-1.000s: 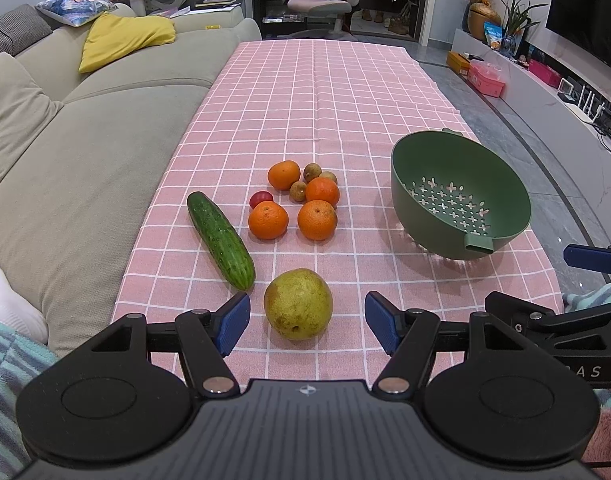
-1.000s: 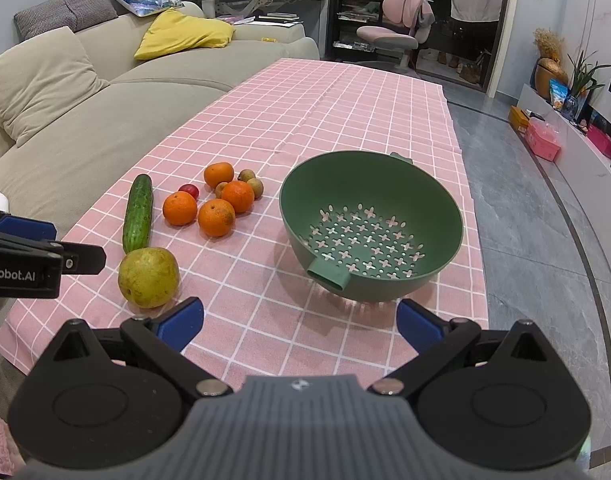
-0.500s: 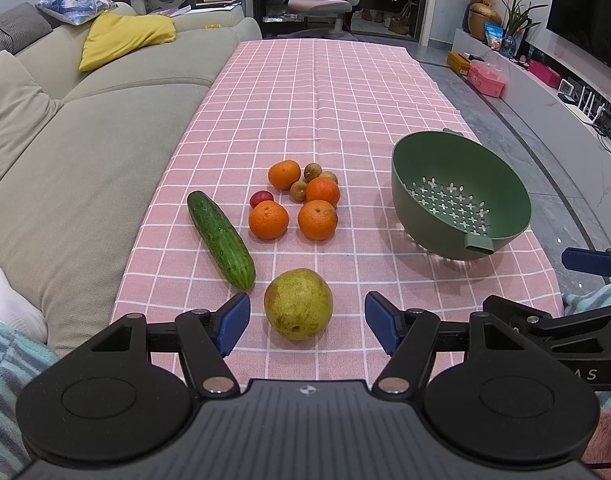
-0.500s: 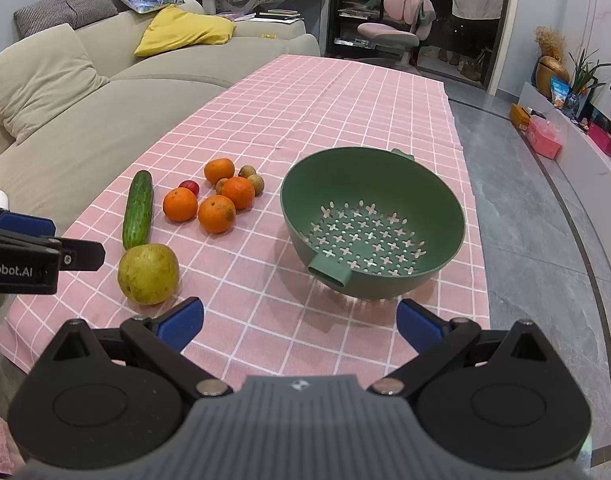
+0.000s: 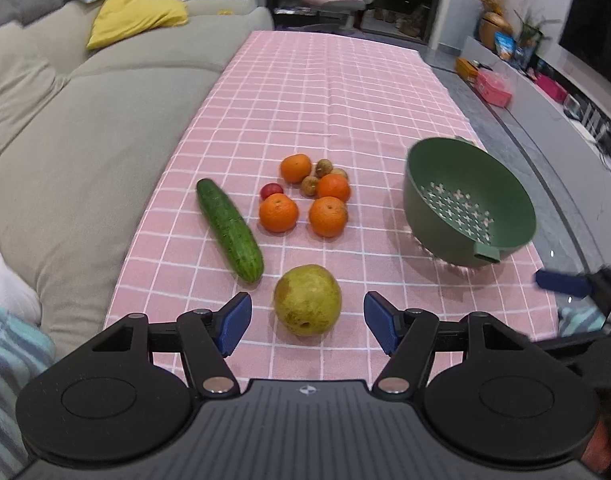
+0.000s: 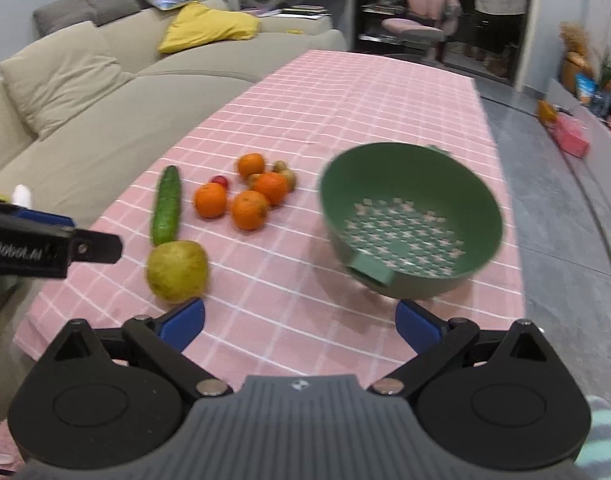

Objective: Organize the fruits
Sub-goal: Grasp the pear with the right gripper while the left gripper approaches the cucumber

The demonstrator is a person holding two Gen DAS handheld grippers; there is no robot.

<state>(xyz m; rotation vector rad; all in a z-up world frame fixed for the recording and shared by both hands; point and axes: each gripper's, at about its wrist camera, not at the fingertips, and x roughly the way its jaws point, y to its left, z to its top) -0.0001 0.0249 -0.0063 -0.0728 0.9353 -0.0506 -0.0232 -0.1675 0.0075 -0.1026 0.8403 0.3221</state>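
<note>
Two grippers were in view, both spread wide and holding nothing. Furthest left, the beige sofa (image 5: 85,128) ran alongside the tabletop (image 5: 325,92), which was covered in a pink checked cloth. The left gripper (image 5: 307,322) hovered low over the near edge, its blue pads flanking the yellow-green pear (image 5: 307,300) without touching it. A cucumber (image 5: 229,228) lay diagonally just beyond the pear, and past it sat a cluster of four oranges (image 5: 278,213) with a small red fruit (image 5: 272,190) and some little brown ones (image 5: 308,185). Further right stood the green colander (image 6: 411,220), empty and tilted toward the right gripper (image 6: 299,326), which hung in front of it above the cloth's near edge.
</note>
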